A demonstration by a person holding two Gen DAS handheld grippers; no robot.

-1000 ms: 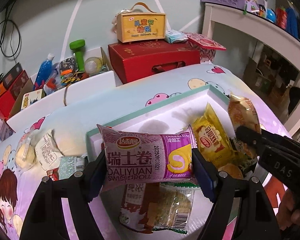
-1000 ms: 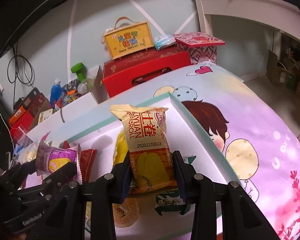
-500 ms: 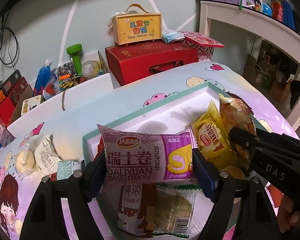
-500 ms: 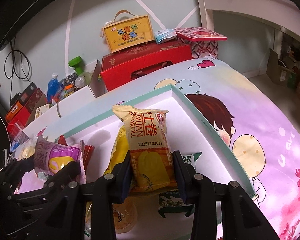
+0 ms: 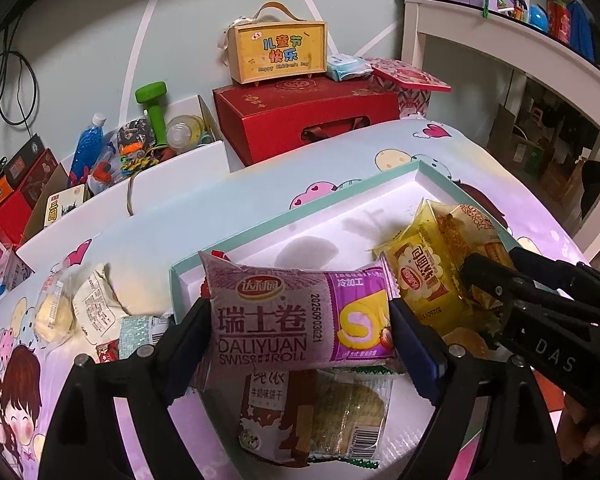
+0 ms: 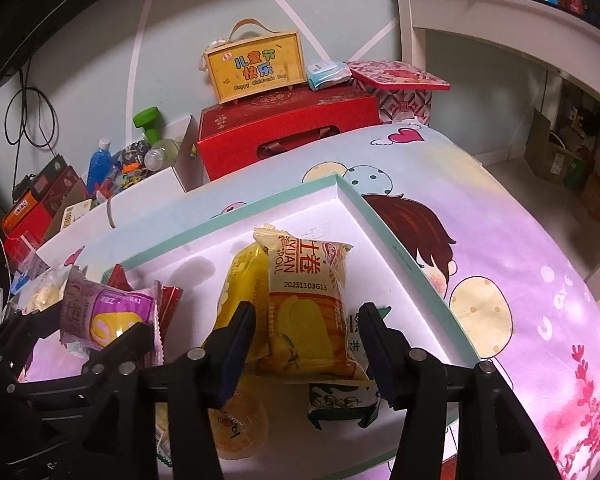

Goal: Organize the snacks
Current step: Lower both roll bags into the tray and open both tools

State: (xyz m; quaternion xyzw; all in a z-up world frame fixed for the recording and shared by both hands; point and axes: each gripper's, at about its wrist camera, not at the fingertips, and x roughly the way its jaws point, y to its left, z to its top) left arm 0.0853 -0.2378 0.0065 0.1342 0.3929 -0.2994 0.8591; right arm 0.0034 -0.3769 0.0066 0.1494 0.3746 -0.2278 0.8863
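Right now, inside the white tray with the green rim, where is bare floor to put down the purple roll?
Bare white floor lies along the tray's far wall and far right corner, behind the yellow packet and orange roll. Crowded: the near half, with the biscuit pack and jelly cup. The left gripper holds the purple roll; the right gripper is open.

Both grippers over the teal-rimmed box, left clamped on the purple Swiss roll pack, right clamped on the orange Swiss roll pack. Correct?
Not quite. The right wrist view shows the right gripper open, fingers clear of the orange Swiss roll pack. The left gripper does clamp the purple Swiss roll pack over the teal-rimmed box.
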